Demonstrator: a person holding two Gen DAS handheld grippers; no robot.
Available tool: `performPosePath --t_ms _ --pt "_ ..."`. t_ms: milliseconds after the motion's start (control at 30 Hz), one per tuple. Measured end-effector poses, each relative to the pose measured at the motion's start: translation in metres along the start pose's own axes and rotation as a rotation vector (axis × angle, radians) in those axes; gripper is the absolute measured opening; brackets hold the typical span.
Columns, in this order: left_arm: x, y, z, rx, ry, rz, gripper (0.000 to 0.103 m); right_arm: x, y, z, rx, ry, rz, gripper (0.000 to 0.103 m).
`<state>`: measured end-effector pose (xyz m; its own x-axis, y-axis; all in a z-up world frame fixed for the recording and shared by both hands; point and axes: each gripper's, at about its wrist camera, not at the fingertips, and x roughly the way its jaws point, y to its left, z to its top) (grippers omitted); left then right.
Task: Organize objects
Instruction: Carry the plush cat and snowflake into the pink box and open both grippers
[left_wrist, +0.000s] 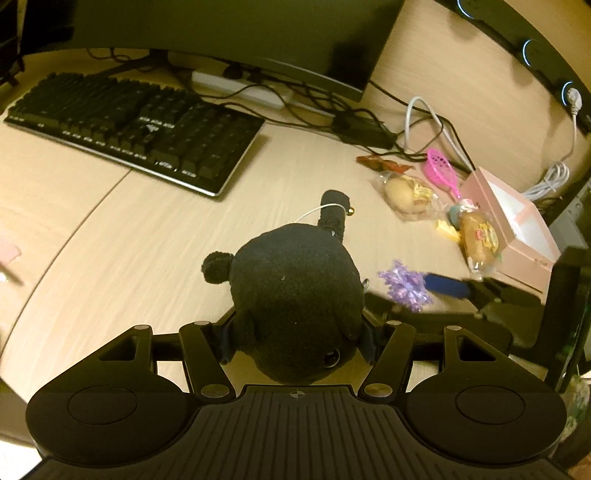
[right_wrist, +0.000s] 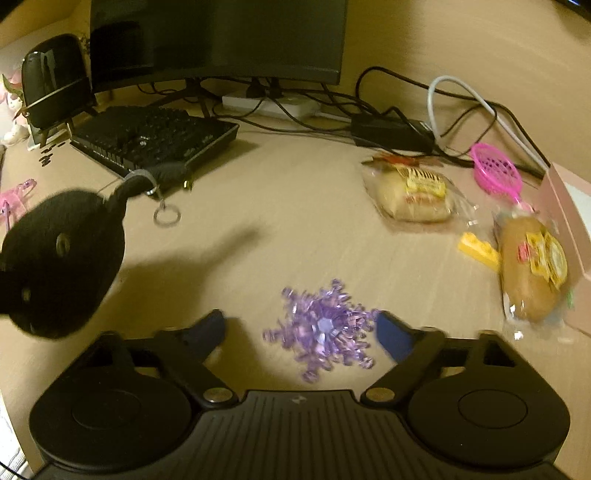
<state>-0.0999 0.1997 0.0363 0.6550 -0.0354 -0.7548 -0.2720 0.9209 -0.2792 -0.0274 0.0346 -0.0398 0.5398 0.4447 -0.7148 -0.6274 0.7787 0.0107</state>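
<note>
My left gripper (left_wrist: 297, 334) is shut on a black plush toy (left_wrist: 295, 284), its pads pressing the round body from both sides above the desk. The same plush toy (right_wrist: 59, 266) hangs at the left of the right wrist view, with a metal key ring (right_wrist: 167, 215) dangling from it. A purple plastic snowflake (right_wrist: 321, 325) lies on the desk between the fingers of my right gripper (right_wrist: 299, 323), which is open. The right blue pad (right_wrist: 391, 338) is at the snowflake's edge and the left finger stands apart from it. The left wrist view shows the snowflake (left_wrist: 404, 290) too.
Two wrapped bread rolls (right_wrist: 413, 195) (right_wrist: 532, 269), a yellow piece (right_wrist: 478, 251), a pink toy racket (right_wrist: 496, 173) and an open pink box (left_wrist: 517, 229) lie to the right. A keyboard (left_wrist: 136, 125), monitor (left_wrist: 229, 33), cables and a power strip (right_wrist: 273, 105) fill the back.
</note>
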Motion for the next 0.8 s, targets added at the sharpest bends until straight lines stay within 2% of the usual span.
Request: performPosePath --t_ms 33,167,333,567,667,800 --pt "-0.001 0.0 -0.001 -0.001 0.0 0.001 0.066 -0.002 0.001 0.001 -0.009 0.0 0.006 0.053" --pt "-0.002 -0.006 -0.007 0.004 0.003 -0.009 0.066 -0.015 -0.004 0.001 -0.028 -0.007 0.002 0.054" --pt "-0.001 -0.037 -0.011 0.05 0.024 -0.063 0.066 -0.064 -0.033 -0.011 0.007 -0.037 -0.03 0.054" --pt "0.01 -0.121 -0.005 0.161 0.066 -0.238 0.066 -0.149 -0.106 -0.046 0.109 -0.067 -0.174 0.054" --pt "0.017 -0.159 0.009 0.223 0.043 -0.289 0.066 -0.17 -0.13 -0.06 0.134 -0.073 -0.257 0.054" --pt "0.035 -0.21 0.031 0.26 0.013 -0.332 0.066 -0.187 -0.155 -0.075 0.208 -0.1 -0.3 0.054"
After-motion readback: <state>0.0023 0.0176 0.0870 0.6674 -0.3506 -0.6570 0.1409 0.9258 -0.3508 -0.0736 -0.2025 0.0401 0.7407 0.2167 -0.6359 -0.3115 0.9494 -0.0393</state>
